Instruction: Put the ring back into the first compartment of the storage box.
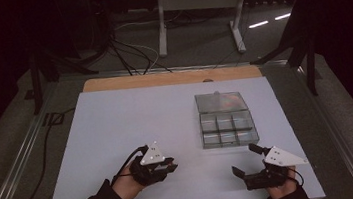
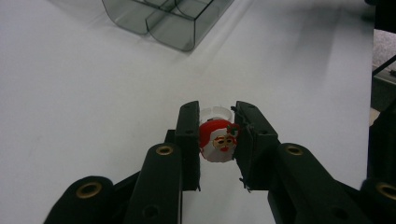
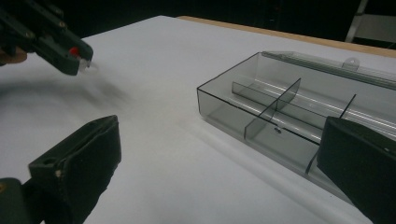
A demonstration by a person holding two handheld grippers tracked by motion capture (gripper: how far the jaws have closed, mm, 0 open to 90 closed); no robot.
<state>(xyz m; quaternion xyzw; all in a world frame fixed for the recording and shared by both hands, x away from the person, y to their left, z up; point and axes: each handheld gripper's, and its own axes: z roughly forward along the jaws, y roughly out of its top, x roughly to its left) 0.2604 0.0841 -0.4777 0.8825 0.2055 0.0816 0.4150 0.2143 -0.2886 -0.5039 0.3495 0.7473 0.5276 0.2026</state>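
One Santa ring (image 2: pixel 218 142) clamped in your left gripper (image 2: pixel 215 140) | right gripper (image 3: pixel 219 168) spread wide, empty | carry level over divided box (image 1: pixel 228 129), release low.

Metal stand (image 1: pixel 199 6), floor cables (image 1: pixel 129 52)

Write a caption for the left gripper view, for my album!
The left claw pinches a little Santa ring above the white table.
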